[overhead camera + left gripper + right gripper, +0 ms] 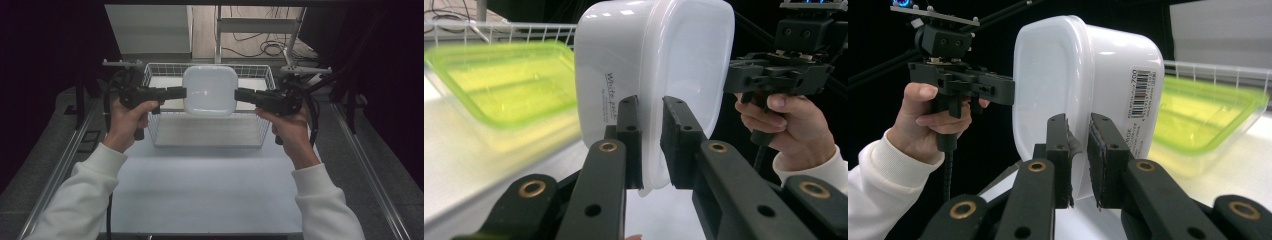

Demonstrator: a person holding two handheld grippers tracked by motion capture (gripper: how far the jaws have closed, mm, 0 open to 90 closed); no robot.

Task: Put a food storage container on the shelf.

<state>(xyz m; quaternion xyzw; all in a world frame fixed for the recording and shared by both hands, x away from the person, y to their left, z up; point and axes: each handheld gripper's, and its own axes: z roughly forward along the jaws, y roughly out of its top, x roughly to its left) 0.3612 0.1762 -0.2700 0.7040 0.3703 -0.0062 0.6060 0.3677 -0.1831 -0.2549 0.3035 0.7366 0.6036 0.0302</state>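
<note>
Grippers hold a white plastic container (210, 90) from both sides, lifted above the wire basket (261, 131) that stands at the far end of the white table (200, 190). In the high view the left gripper (181, 92) meets the container's left edge and the right gripper (239, 94) meets its right edge, each carried level in a hand (125, 120) coming out of a white sleeve (82, 200). The container sits between them over the basket's middle, clear of the basket's wire rim.

In the left gripper view, the two black jaws are clamped on the container's lip, one pad on each face of the thin rim, with the white body (654, 75) standing up beyond them and a line of small handwriting on its side. The other hand's gripper (736, 80) presses the opposite edge. A yellow-green lidded box (504, 80) lies lower, inside the basket, blurred.

In the right gripper view, the jaws are likewise pinched on the container's rim, close together with the lip between the pads. A barcode label (1142, 95) shows on the container's side wall. The yellow-green box (1208, 115) rests in the basket past the container, and the left gripper (1008, 90) grips the far edge.
</note>
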